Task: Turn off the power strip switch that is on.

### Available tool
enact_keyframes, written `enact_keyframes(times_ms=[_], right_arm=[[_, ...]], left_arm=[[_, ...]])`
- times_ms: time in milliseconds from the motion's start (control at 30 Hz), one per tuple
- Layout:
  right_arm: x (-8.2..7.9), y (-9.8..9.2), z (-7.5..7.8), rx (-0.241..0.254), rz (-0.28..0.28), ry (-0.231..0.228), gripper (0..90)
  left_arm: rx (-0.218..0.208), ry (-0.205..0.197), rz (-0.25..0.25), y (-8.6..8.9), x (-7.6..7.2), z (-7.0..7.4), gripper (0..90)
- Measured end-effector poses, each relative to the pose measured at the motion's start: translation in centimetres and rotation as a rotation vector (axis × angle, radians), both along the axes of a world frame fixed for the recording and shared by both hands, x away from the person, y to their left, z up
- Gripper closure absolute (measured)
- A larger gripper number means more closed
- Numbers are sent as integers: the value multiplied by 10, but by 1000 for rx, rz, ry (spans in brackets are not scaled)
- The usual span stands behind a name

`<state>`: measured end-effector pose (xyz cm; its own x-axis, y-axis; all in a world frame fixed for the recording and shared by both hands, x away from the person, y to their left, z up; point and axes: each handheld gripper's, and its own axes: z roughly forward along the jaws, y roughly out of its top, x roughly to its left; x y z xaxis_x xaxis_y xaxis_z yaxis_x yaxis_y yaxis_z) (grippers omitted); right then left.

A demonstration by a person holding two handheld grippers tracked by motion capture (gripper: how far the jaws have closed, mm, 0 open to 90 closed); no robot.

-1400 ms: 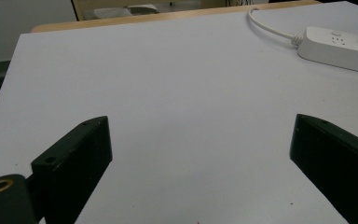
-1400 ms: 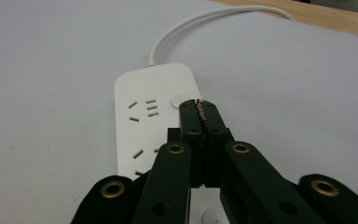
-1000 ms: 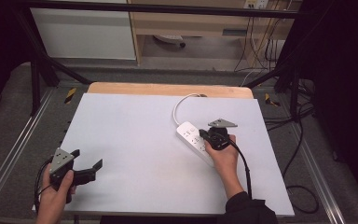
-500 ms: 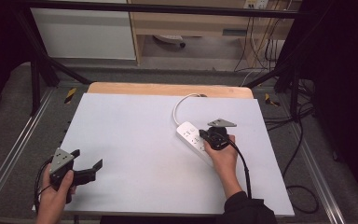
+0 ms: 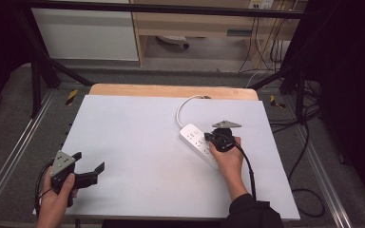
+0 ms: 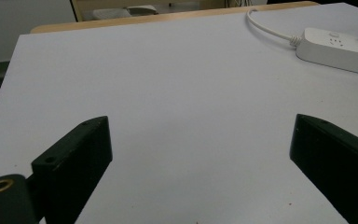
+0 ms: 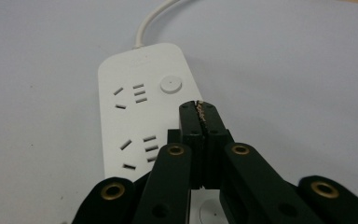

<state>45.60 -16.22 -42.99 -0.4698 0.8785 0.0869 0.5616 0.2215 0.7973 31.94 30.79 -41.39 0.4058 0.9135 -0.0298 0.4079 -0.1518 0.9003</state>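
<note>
Dim lab room, dark frame rails, shelving at the back, and a white-topped table (image 5: 138, 142) with a wooden edge at 12 o'clock. White power strip (image 5: 200, 145) lying right of centre, angled from about 10 toward 4 o'clock, cord (image 5: 184, 105) looping off toward 12.

Right gripper (image 5: 215, 137) parked on top of the strip, jaws pressed together with nothing between them. From the right gripper view, closed tips (image 7: 199, 108) sitting just below the round button (image 7: 170, 84) at the cord end, roughly 5 o'clock from it, with socket slots at 9 o'clock. Hard to tell whether the tips touch the strip or just hover over it.

Left gripper (image 5: 88, 167) way off at the table's 8 o'clock corner, jaws spread wide and empty, resting low over bare table. From the left gripper view, strip (image 6: 340, 49) visible far up at 1 o'clock, well apart.

Compared with the earlier high views: honestly nothing different. Same hand positions, same strip angle, same cord loop, right jaws equally shut, left equally spread. So no fresh change, just a pause.

Best guess on meaning: lined up for a poke at that button with the closed tips, press not yet visibly made. Small nudge toward 11 o'clock probably needed first, plus a gentle push to avoid sliding the strip.
</note>
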Motion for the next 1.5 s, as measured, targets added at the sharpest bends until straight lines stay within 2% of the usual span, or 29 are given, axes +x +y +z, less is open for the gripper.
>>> enact_keyframes(times_ms=[433,533,733,1300,1500], right_arm=[[2,1,1,-12,3,18,900],[3,4,2,-36,7,14,900],[4,6,0,-31,8,18,900],[5,7,-2,-38,7,11,900],[3,10,-2,-71,7,-10,900]], left_arm=[[-5,-1,-2,0,0,0,55],[-4,0,-1,0,0,0,56],[-5,0,-1,0,0,0,56],[-4,-2,-1,0,0,0,58],[-2,1,-4,0,0,0,58]])
